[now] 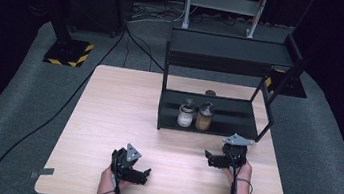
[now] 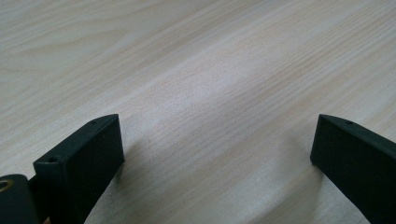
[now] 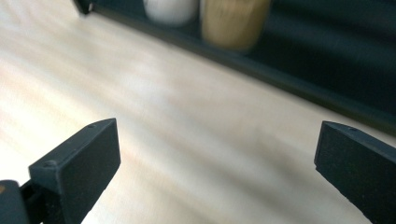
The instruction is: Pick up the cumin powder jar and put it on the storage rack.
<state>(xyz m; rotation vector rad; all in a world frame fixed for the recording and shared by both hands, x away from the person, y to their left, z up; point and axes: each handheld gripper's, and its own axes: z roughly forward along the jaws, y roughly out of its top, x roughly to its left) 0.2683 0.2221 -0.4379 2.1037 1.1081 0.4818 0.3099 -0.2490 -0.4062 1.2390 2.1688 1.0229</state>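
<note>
Progress nil, I judge: left gripper [image 1: 145, 174] and right gripper [image 1: 208, 157] gape empty, white jar [image 1: 185, 115] and brown jar [image 1: 204, 116] shelved on rack [image 1: 227, 48].

Bench [image 1: 122, 115]: pale wood, fine straight grain. Rack [image 1: 226, 51] at far right of bench: black frame, black shelves. Left jar [image 1: 185, 115] on lower shelf: white contents, dark lid. Right jar [image 1: 204, 116]: tan-brown contents, dark lid. Left gripper [image 1: 145, 175] and right gripper [image 1: 208, 158]: black, grey plate on top. Floor [image 1: 12, 106]: grey carpet. Base [image 1: 68, 53] past far left corner: black, yellow-black hazard stripes.
</note>
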